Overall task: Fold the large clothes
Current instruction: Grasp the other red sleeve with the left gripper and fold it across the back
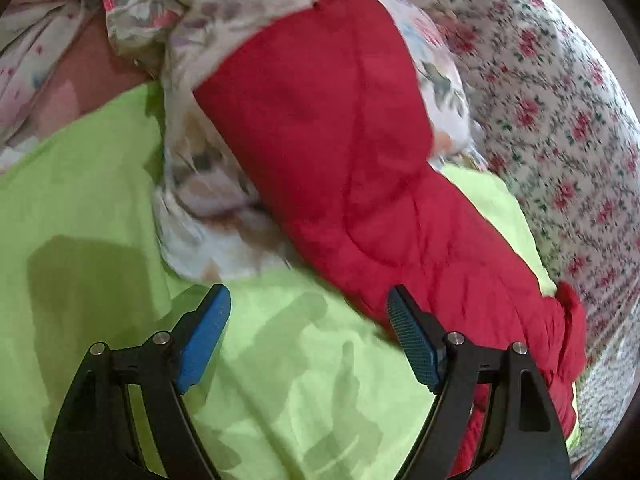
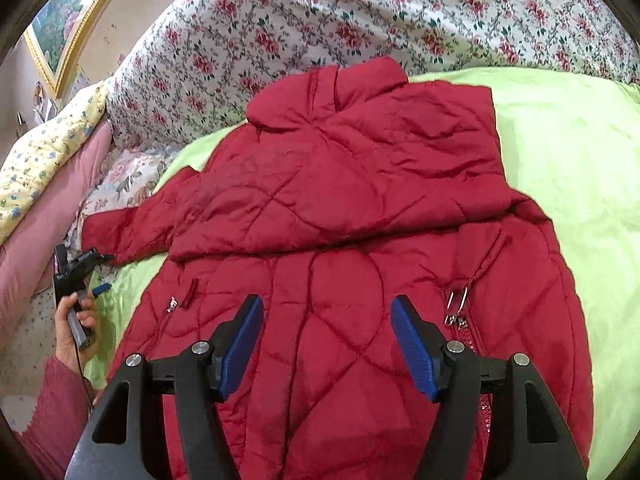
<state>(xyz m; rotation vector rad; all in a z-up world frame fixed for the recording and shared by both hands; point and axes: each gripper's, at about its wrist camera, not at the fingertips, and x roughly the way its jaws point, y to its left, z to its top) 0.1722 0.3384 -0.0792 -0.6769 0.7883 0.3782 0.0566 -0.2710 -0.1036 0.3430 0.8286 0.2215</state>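
- Left wrist view: our left claw [image 1: 308, 336] hangs wide open and empty over the green sheet [image 1: 100, 200], just beside the red jacket's sleeve [image 1: 340, 140]; we should pinch the cuff, not the sheet.
- Right wrist view: our right claw [image 2: 326, 346] gapes open, holding nothing, above the red jacket [image 2: 340, 208] on the bed; we should fold along the quilted seams.

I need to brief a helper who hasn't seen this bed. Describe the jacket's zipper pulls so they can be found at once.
Start at the lime-green sheet spread over the bed, where the red quilted jacket lies flat. On its lower front, just right of the open right gripper, two small metal zipper pulls dangle beside the zipper teeth. They are the largest shiny silver pieces on the red fabric.
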